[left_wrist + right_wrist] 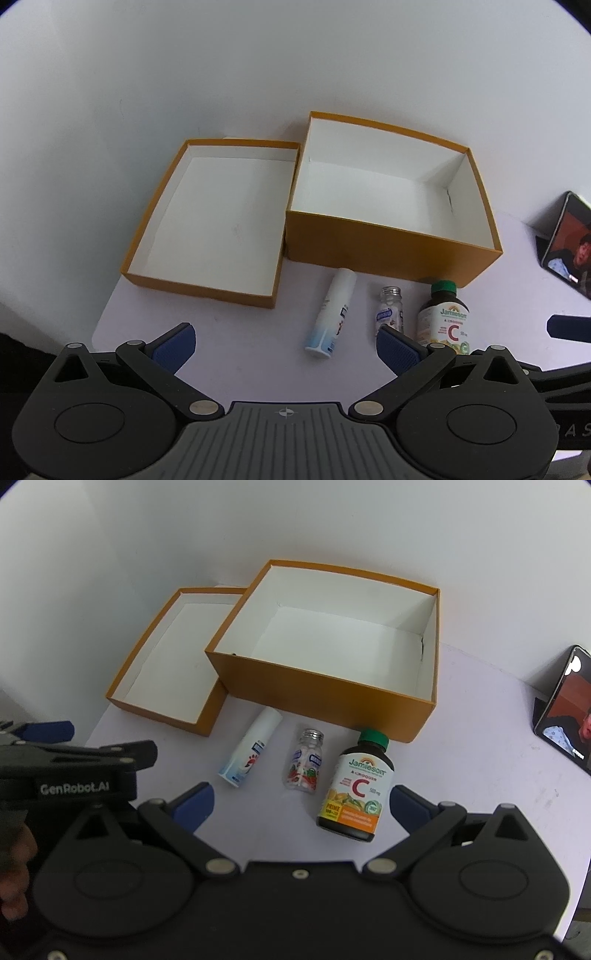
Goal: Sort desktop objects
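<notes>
Three items lie in a row on the white table in front of an orange box [388, 251] [317, 698] with a bare white inside. They are a white spray tube [330, 314] [251, 747], a small clear candy bottle [389, 308] [304, 762] and a dark vitamin C bottle with a green cap [445, 317] [356, 786]. The box lid [199, 288] [159, 712] lies upturned to the left of the box. My left gripper [286, 349] is open, hovering short of the spray tube. My right gripper [301, 801] is open too, short of the candy and vitamin bottles.
A phone [567, 242] [565, 709] with a lit screen stands propped at the right edge. A white wall rises right behind the boxes. The table's left edge [105, 310] falls away beside the lid. The left gripper's body [74, 764] shows at the left of the right wrist view.
</notes>
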`<state>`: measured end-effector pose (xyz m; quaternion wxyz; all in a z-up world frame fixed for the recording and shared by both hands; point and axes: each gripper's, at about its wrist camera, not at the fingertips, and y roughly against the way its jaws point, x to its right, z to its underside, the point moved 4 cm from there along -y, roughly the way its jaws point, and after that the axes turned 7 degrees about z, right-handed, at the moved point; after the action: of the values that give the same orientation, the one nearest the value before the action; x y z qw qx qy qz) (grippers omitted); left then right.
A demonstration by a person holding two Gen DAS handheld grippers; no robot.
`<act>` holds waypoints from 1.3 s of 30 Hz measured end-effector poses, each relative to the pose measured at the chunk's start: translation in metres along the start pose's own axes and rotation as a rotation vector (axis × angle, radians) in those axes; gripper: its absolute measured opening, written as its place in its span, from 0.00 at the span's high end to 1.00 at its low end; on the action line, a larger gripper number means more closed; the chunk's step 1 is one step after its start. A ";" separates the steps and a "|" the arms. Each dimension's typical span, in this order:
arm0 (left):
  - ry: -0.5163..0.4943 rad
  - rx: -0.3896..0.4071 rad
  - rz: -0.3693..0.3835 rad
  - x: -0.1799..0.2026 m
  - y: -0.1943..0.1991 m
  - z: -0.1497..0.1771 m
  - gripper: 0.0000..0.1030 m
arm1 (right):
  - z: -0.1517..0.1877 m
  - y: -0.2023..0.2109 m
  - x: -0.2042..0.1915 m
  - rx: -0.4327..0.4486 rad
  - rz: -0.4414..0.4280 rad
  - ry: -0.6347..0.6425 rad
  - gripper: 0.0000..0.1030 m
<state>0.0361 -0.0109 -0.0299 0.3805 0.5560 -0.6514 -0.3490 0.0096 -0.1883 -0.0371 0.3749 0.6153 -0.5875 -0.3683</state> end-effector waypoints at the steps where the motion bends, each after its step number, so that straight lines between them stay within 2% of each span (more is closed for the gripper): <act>1: 0.009 0.001 0.005 -0.001 0.001 0.000 0.00 | 0.000 0.001 -0.001 0.002 0.000 0.005 0.00; 13: 0.018 0.027 0.025 -0.001 0.010 0.006 0.00 | 0.003 0.004 -0.002 0.007 -0.004 0.002 0.00; 17: -0.015 0.079 0.024 0.002 0.014 0.008 0.00 | 0.004 0.005 -0.002 0.009 -0.007 0.002 0.00; 21: -0.032 0.107 0.091 0.005 0.017 0.009 0.00 | 0.006 0.006 -0.002 0.007 -0.009 0.001 0.00; 25: -0.058 0.145 0.071 0.008 0.019 0.010 0.00 | 0.008 0.007 -0.002 0.009 -0.009 0.002 0.00; 27: -0.090 0.192 0.066 0.011 0.022 0.011 0.00 | 0.008 0.007 -0.002 0.008 -0.009 0.005 0.00; 35: -0.039 0.093 0.098 0.010 0.014 0.011 0.00 | 0.009 0.008 -0.002 0.007 -0.010 0.008 0.00; 39: -0.043 0.076 0.100 0.012 0.011 0.013 0.00 | 0.010 0.007 -0.002 -0.001 -0.009 0.014 0.00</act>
<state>0.0185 -0.0205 -0.0246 0.3617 0.5293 -0.6991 -0.3166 -0.0022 -0.1864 -0.0351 0.3777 0.6204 -0.5817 -0.3661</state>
